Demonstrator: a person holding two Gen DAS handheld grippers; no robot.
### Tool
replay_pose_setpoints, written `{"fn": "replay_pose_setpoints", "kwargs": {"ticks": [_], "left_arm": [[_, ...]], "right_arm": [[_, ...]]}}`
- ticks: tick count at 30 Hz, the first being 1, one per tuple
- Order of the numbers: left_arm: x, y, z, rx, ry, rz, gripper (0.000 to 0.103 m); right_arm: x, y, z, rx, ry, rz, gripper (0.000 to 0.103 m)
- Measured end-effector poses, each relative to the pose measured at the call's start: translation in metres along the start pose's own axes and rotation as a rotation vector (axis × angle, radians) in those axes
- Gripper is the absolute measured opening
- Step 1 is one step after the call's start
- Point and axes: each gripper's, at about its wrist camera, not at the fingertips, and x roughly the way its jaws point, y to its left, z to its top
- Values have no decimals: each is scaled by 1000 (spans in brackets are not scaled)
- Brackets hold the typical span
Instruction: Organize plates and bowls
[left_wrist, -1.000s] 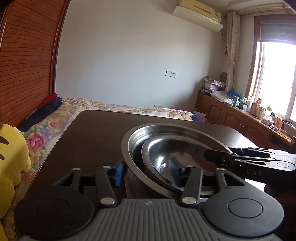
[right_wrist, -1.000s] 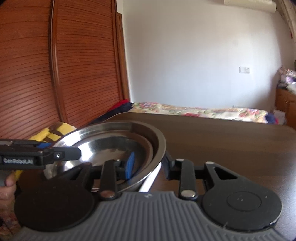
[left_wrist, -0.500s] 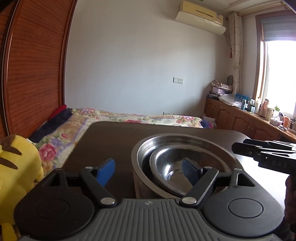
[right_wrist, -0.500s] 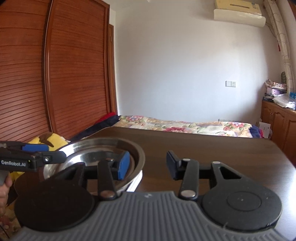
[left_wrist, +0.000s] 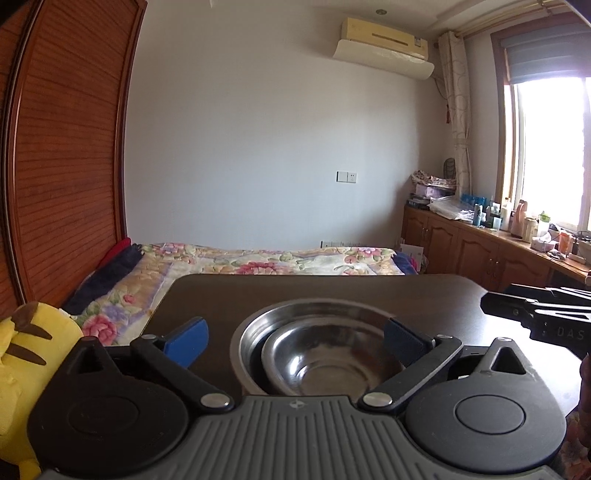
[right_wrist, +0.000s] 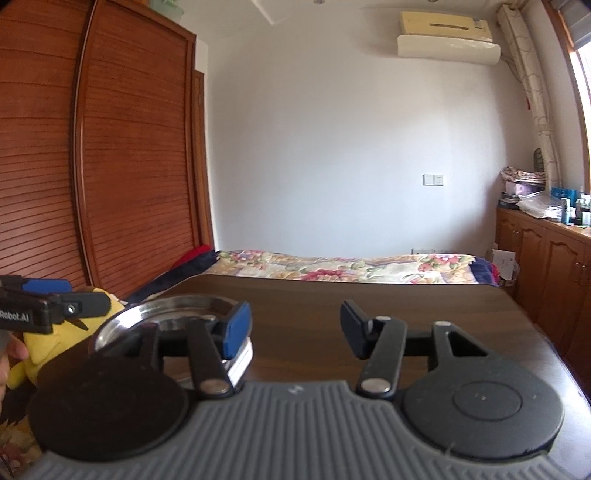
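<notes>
I see the smaller steel bowl (left_wrist: 325, 354) nested inside the larger steel bowl (left_wrist: 258, 332), both sitting mouth-up on the near part of the dark wooden table (left_wrist: 332, 291). I judge them light, rigid and slick, likely to clatter rather than break; the thin rim is the place to pinch, one finger inside and one outside. Being round, they have no long axis; the inner one sits off-centre, towards my left gripper (left_wrist: 295, 341). Its fingers are spread wide, holding nothing. My right gripper (right_wrist: 295, 328) is also spread and empty, just beside the stack.
</notes>
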Motion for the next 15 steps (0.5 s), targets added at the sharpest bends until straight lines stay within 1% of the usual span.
{"fn": "replay_pose_setpoints", "kwargs": {"ticks": [1,2,4,6,8,9,12,15], "left_arm": [[-2,-3,2,4,-1,-3,103],[-4,-6,3,7,-2,-3,103],[-7,-12,5,12,-9,-2,103],[-11,-19,7,26,-24,-1,103],[-14,-25,7,41,-35,3,103],[-15,-27,7,44,-37,8,103],[-15,-34,6,46,-28,38,103],[-14,-36,4,29,-30,33,103]], "right_arm": [[-2,-2,0,4,0,-3,68],[-4,-4,0,6,-1,-3,72],[-7,-8,-1,12,-8,-8,89],[-10,-13,-3,16,-13,-22,97],[-13,-16,-4,21,-14,-33,102],[-15,-18,-4,24,-16,-41,103],[-19,-21,-6,37,-9,-59,103],[-24,-23,-6,49,-13,-68,103]]}}
